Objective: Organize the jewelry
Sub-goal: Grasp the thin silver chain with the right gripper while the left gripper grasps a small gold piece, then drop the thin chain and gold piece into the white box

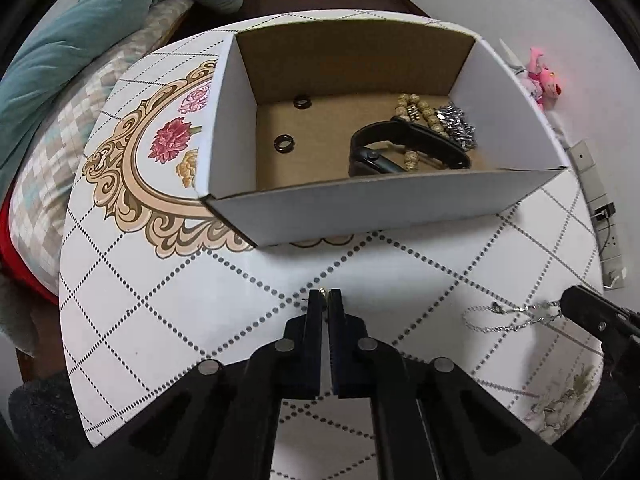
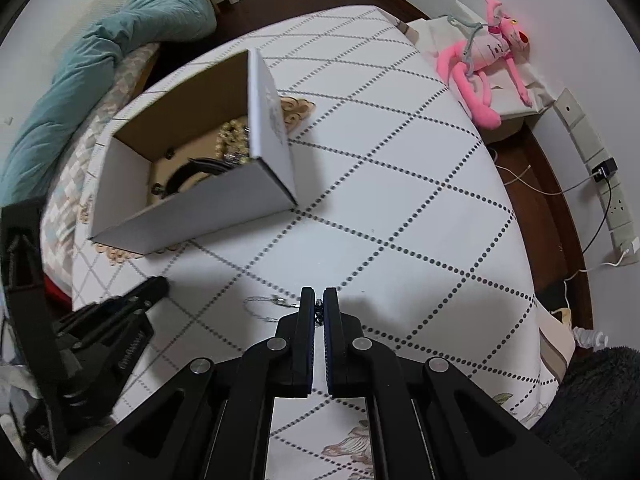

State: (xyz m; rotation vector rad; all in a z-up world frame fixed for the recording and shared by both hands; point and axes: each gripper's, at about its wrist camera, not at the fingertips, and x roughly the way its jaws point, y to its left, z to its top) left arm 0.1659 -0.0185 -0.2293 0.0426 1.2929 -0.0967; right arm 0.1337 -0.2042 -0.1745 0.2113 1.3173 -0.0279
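Note:
An open white cardboard box point(image 1: 360, 216) stands on the patterned table. Inside lie two dark rings point(image 1: 283, 143), a black watch point(image 1: 400, 148), a wooden bead bracelet point(image 1: 420, 110) and a silver link bracelet point(image 1: 458, 124). My left gripper point(image 1: 325, 293) is shut on a small gold-coloured piece at its tips, just in front of the box. My right gripper point(image 2: 319, 300) is shut on one end of a thin silver chain point(image 1: 508, 316); the rest of the chain point(image 2: 264, 308) lies on the table to its left. The box point(image 2: 192, 216) stands up and to the left of the right gripper.
A pink plush toy point(image 2: 484, 60) lies on a white bag beyond the table's far right edge. A power strip point(image 2: 600, 176) with cables runs along the right wall. A bed with a teal duvet point(image 1: 80, 40) is on the left. The left gripper's body point(image 2: 100, 340) shows at left.

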